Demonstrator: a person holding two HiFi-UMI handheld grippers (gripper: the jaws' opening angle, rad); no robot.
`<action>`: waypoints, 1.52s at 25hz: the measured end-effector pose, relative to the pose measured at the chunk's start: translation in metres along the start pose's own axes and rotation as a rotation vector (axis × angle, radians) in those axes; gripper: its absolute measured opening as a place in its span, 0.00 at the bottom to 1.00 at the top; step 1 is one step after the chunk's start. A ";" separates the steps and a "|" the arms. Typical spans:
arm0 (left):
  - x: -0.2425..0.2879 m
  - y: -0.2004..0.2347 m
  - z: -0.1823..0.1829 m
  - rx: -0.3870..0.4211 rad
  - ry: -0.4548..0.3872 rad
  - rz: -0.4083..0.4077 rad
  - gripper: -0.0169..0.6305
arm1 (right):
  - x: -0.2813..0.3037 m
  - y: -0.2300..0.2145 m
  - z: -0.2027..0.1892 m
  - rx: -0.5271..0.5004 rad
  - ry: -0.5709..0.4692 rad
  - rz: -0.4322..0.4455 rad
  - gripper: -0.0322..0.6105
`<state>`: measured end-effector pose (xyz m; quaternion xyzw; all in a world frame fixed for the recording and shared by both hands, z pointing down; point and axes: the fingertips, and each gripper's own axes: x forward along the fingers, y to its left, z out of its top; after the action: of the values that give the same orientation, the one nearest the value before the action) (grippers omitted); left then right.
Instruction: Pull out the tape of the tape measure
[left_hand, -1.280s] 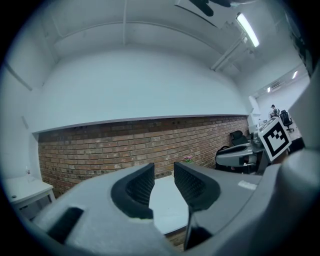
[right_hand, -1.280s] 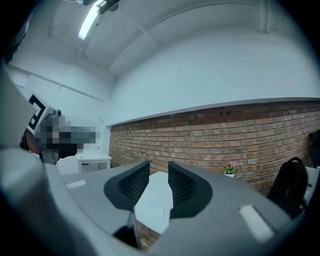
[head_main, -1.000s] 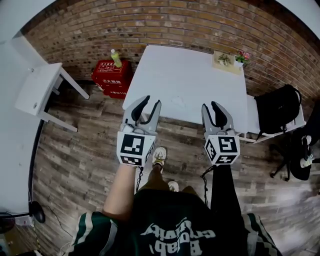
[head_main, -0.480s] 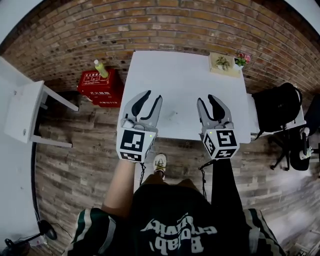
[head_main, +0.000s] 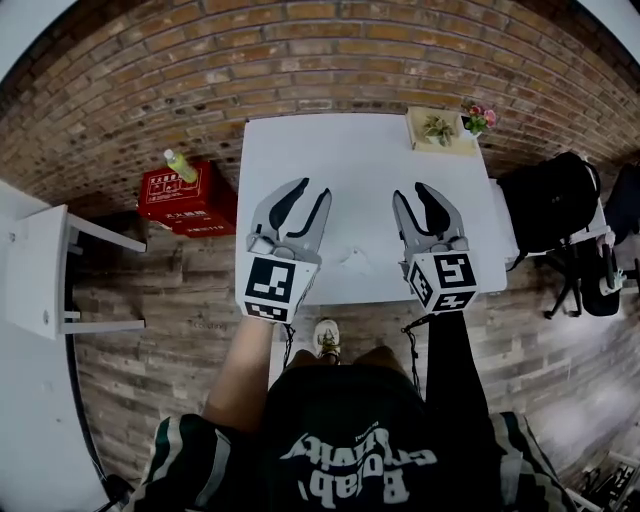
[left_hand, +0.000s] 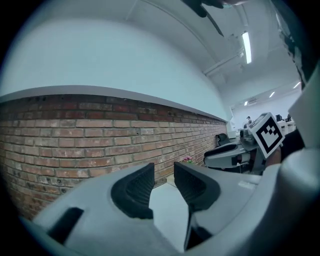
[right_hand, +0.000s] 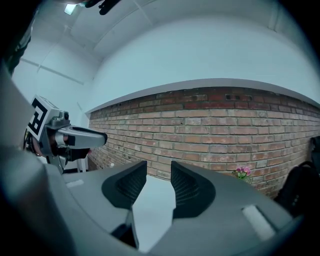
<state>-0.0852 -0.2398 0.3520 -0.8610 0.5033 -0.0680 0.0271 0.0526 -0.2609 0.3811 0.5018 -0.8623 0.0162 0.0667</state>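
Both grippers are over the near edge of the white table (head_main: 350, 150), jaws pointing at the brick wall (head_main: 320, 55) behind it. Left gripper (head_main: 312, 190): jaws apart, nothing between them, only bare tabletop showing through the gap. Right gripper (head_main: 412, 192): jaws apart and opening, also nothing between them. Tape measure: can't identify it for sure. The only candidate is a small pale object (head_main: 355, 262) lying on the table close to its near edge, between the two grippers and touching neither; it's too faint to tell what it is. At the table's far right corner there's a tan tray (head_main: 435, 128) with a pot of pink flowers (head_main: 476, 115) just beside it. Left of the table, on the floor against the wall, there's a red box (head_main: 185, 195) with a green bottle (head_main: 175, 163) on top. Right of the table is a black bag (head_main: 550, 200).
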 end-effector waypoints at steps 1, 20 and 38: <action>0.005 0.001 -0.002 0.001 0.002 -0.014 0.22 | 0.004 -0.002 -0.001 0.000 0.005 -0.009 0.31; 0.043 -0.023 -0.106 -0.004 0.170 -0.185 0.23 | 0.045 0.015 -0.097 0.002 0.214 0.125 0.31; 0.007 -0.089 -0.261 -0.040 0.477 -0.378 0.24 | 0.008 0.071 -0.246 -0.004 0.566 0.285 0.37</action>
<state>-0.0429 -0.1965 0.6209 -0.8995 0.3274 -0.2621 -0.1222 0.0115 -0.2098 0.6287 0.3512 -0.8711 0.1625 0.3022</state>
